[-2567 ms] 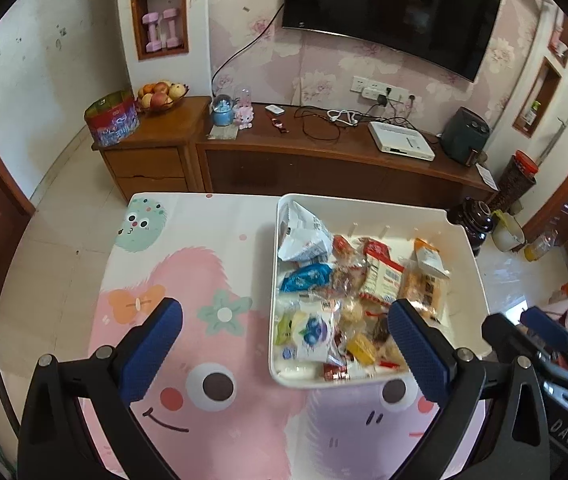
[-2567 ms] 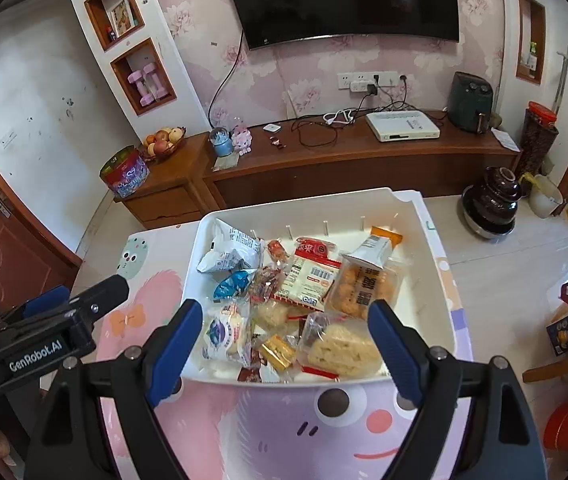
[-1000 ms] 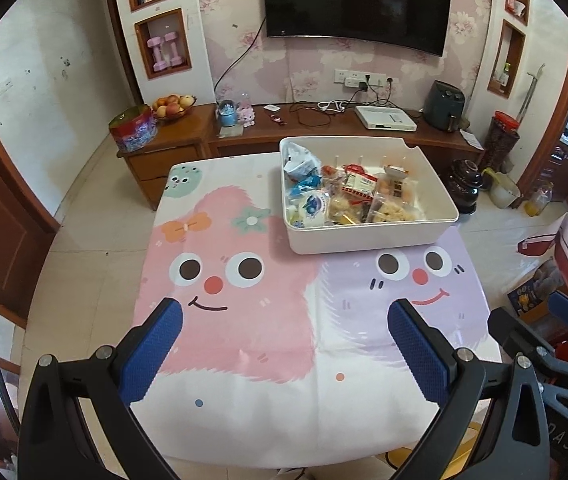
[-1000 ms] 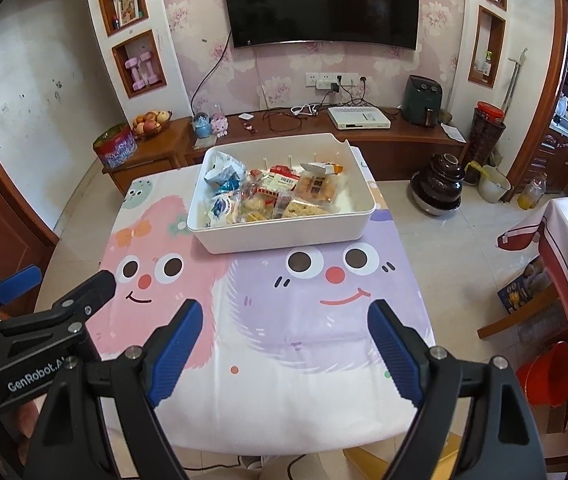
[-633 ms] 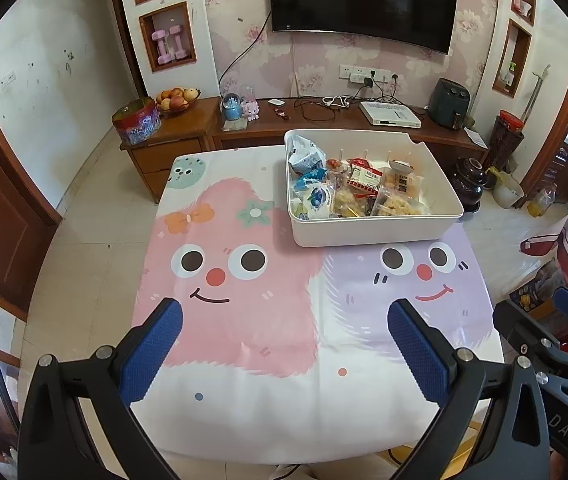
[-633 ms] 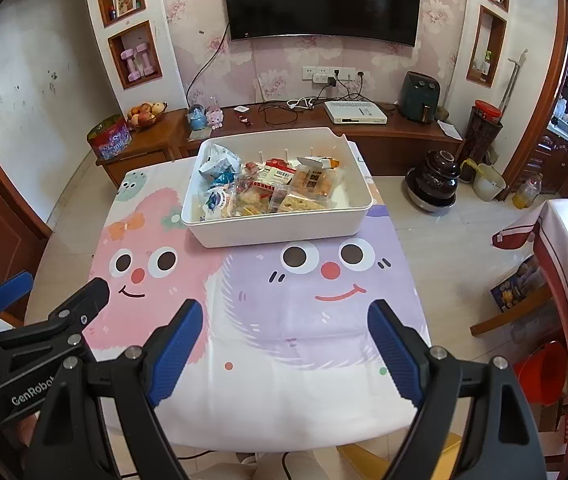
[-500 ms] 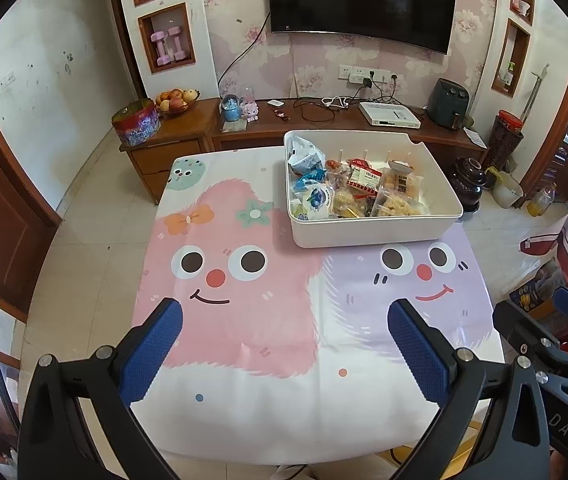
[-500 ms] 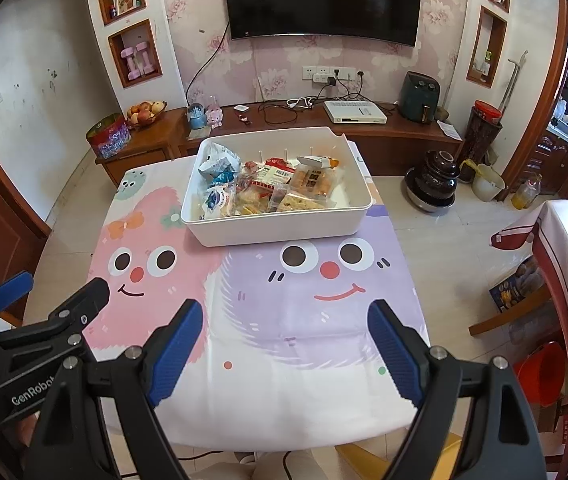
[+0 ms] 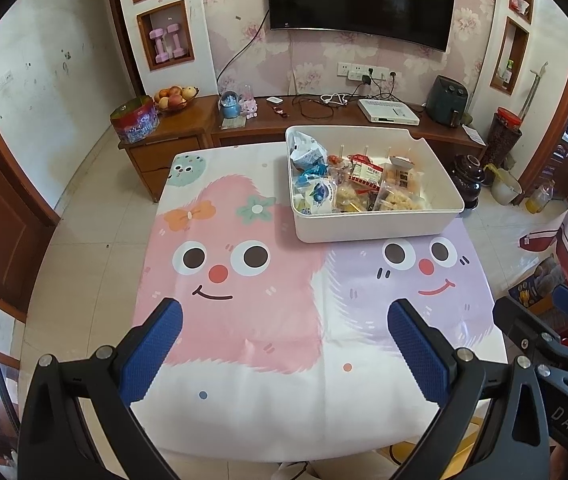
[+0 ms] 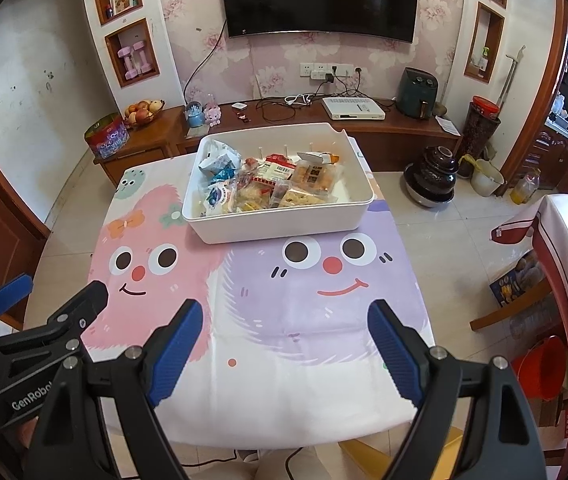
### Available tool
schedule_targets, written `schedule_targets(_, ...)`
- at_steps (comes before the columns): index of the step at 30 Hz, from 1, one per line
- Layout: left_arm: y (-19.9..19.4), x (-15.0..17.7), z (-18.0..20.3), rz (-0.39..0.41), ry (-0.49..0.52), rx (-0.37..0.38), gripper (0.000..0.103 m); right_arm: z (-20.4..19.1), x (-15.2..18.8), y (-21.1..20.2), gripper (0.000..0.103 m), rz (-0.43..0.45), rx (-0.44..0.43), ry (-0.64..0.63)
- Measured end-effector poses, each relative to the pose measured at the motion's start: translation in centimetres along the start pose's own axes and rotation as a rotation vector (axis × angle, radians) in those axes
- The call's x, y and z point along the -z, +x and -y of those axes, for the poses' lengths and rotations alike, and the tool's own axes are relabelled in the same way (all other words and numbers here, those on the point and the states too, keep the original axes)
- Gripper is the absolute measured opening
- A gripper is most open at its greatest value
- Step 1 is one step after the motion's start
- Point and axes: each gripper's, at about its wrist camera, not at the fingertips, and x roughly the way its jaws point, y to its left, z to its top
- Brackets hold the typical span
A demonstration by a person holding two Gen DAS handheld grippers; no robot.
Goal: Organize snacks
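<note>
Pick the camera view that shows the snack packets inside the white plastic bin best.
The right wrist view: the white plastic bin sits nearly centred, its snack packets spread openly. The left wrist view shows the same bin off to the right, its packets more bunched.

Ahead of the jaws, a floral wall point(image 9: 315, 64) carries a dark TV point(image 9: 359, 0) above a long wooden cabinet point(image 9: 323, 124). White niches point(image 9: 168, 36) sit to the left, a brown door point(image 9: 0, 208) at far left. The floor point(image 9: 96, 216) is pale tile. Daylight is bright and even.
</note>
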Motion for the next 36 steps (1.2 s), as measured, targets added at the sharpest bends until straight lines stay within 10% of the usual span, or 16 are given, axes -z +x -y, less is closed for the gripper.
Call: schedule_targets(36,0.5,1.3,-0.5,-0.010,0.014,0.035,0.102,-0.8,1.3,0.1,0.086,-0.007,0.019,0.010)
